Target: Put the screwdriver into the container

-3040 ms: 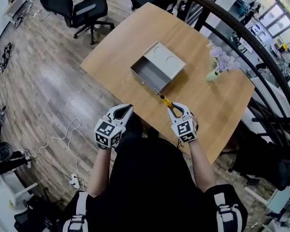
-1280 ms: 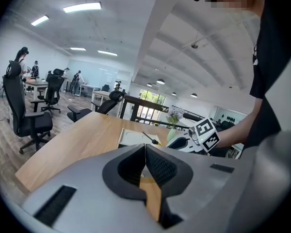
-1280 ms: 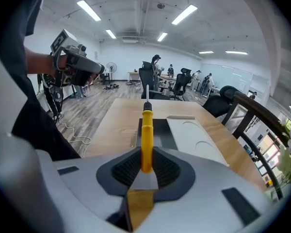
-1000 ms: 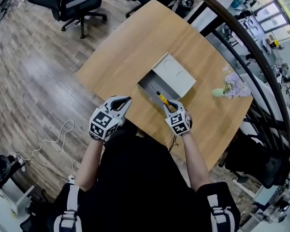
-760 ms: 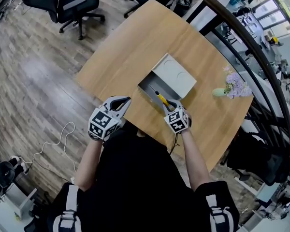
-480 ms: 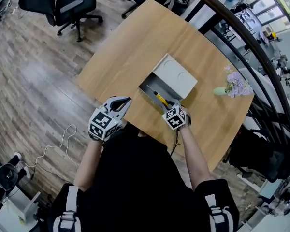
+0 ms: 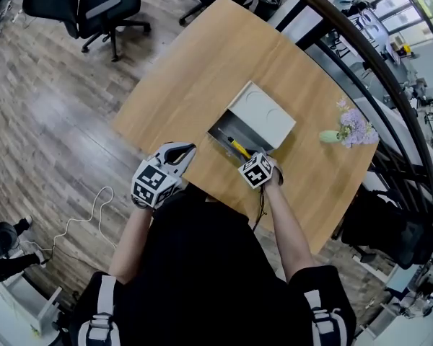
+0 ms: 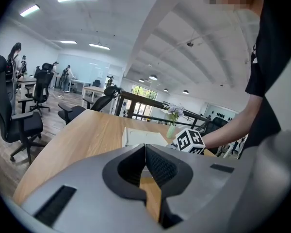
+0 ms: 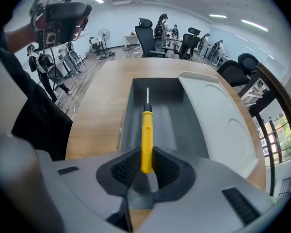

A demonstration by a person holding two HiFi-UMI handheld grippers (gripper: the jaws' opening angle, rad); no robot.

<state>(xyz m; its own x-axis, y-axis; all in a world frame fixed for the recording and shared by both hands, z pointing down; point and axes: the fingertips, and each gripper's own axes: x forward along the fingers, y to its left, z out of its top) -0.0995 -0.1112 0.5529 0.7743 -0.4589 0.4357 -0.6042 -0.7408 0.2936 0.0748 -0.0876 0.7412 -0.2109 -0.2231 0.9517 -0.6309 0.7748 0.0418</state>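
My right gripper point(image 9: 146, 166) point(image 7: 251, 156) is shut on the yellow handle of the screwdriver point(image 9: 146, 139) point(image 7: 237, 148). Its metal shaft points forward over the open trough of the grey container point(image 9: 184, 115) point(image 7: 231, 125). The container's pale lid point(image 9: 218, 115) point(image 7: 263, 114) lies beside the trough to the right. My left gripper point(image 8: 145, 159) point(image 7: 184, 150) is shut with nothing between its jaws, and it hangs just off the table's near edge, left of the container. In the left gripper view the right gripper's marker cube point(image 8: 189, 141) shows beside the container point(image 8: 140, 137).
The wooden table point(image 7: 195, 71) has a small green vase of lilac flowers point(image 7: 346, 130) at its right side. Black railing point(image 7: 375, 71) runs behind the table. Office chairs point(image 7: 94, 6) stand on the wood floor to the left. A white cable point(image 7: 86, 211) lies on the floor.
My right gripper has carried the screwdriver forward from the table's near edge until it is over the container's open trough. The left gripper has barely moved.
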